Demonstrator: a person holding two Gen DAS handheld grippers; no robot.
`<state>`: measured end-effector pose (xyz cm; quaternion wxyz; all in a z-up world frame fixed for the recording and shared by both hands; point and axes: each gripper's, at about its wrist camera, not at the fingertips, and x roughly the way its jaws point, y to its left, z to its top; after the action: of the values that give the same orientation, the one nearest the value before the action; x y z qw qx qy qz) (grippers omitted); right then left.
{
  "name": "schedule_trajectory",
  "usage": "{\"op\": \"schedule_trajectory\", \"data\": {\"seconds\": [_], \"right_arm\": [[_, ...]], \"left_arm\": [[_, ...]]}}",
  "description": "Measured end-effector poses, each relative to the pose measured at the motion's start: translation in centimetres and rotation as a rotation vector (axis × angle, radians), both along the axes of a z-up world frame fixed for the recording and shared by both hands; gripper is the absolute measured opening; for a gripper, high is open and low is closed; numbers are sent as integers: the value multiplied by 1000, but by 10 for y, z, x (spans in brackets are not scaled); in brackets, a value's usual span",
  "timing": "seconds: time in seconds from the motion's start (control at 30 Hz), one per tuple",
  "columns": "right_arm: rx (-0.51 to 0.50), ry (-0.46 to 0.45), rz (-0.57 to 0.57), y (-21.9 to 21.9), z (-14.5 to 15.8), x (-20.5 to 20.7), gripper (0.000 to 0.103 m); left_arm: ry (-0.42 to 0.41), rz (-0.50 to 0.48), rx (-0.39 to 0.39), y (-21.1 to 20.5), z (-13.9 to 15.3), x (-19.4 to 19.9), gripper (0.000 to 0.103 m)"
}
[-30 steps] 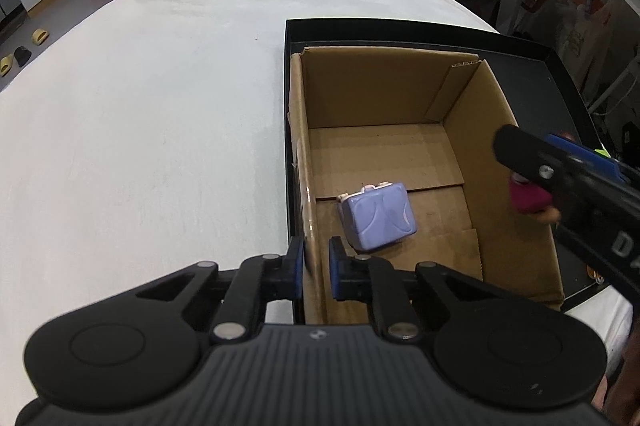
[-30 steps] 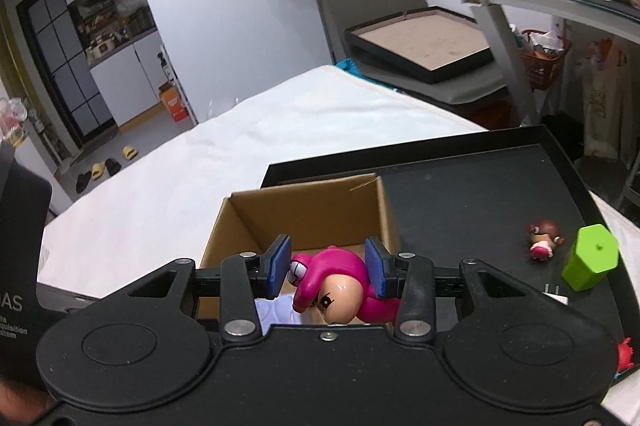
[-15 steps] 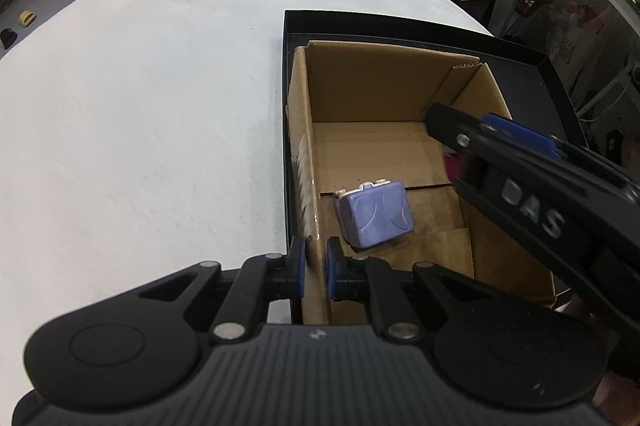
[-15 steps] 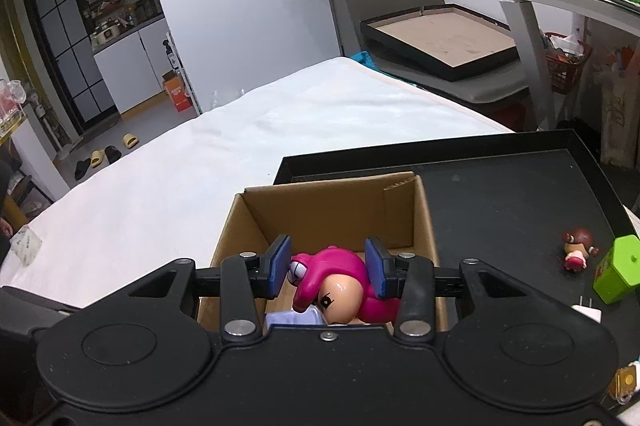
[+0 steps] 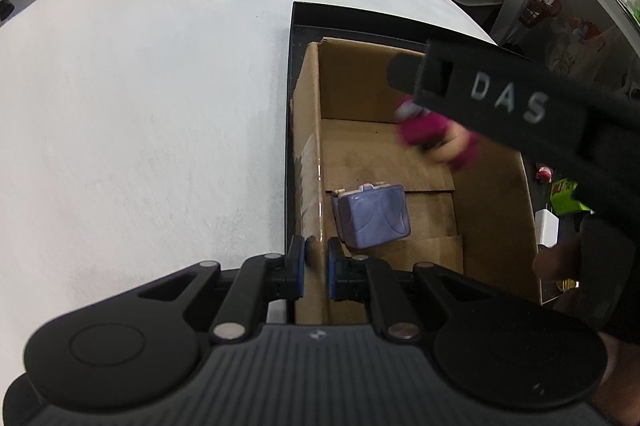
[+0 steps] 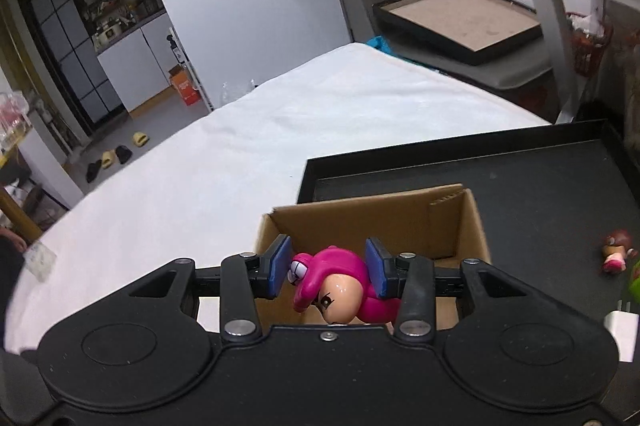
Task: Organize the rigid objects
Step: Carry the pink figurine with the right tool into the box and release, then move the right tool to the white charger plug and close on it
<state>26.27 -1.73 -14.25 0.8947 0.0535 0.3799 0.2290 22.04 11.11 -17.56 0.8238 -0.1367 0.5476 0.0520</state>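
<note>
An open cardboard box [image 5: 360, 82] stands at the left end of a black tray [image 5: 290, 86]. My left gripper [image 5: 316, 266] is shut on the box's near left wall, one pad on each side of it. A purple case-shaped toy [image 5: 372, 222] lies on the box floor. My right gripper [image 6: 328, 266] is shut on a pink figurine [image 6: 336, 282], which tilts head-down between the pads. In the left wrist view the pink figurine [image 5: 424, 130] hangs blurred above the box's far half, under the right gripper's black body. In the right wrist view the box [image 6: 360, 218] lies just beyond the fingers.
On the black tray [image 6: 520, 194] right of the box lie a small brown-haired figurine [image 6: 618, 250], a green block [image 5: 564, 194] and a white plug [image 5: 546, 228]. A white cloth-covered table [image 5: 140, 106] spreads to the left. A person's hand [image 5: 560, 266] shows at the box's right.
The right gripper has carried the pink figurine leftwards from the box's right wall to above its inside. The left gripper has kept its hold on the box wall.
</note>
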Motion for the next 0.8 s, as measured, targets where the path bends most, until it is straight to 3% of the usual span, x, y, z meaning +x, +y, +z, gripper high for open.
{"op": "schedule_trajectory", "data": {"seconds": [0.1, 0.2, 0.43, 0.63, 0.73, 0.8], "right_arm": [[-3, 8, 4, 0, 7, 0, 58], [-5, 17, 9, -6, 14, -4, 59], [-32, 11, -39, -35, 22, -17, 74], [-32, 43, -107, -64, 21, -21, 77], [-31, 42, -141, -78, 21, -23, 81], [-44, 36, -159, -87, 21, -24, 82]], "left_arm": [[2, 4, 1, 0, 1, 0, 10], [3, 10, 0, 0, 2, 1, 10], [-1, -13, 56, -8, 4, 0, 13], [15, 14, 74, -9, 7, 1, 14], [23, 20, 99, -12, 11, 2, 21], [22, 23, 119, -15, 14, 2, 36]]}}
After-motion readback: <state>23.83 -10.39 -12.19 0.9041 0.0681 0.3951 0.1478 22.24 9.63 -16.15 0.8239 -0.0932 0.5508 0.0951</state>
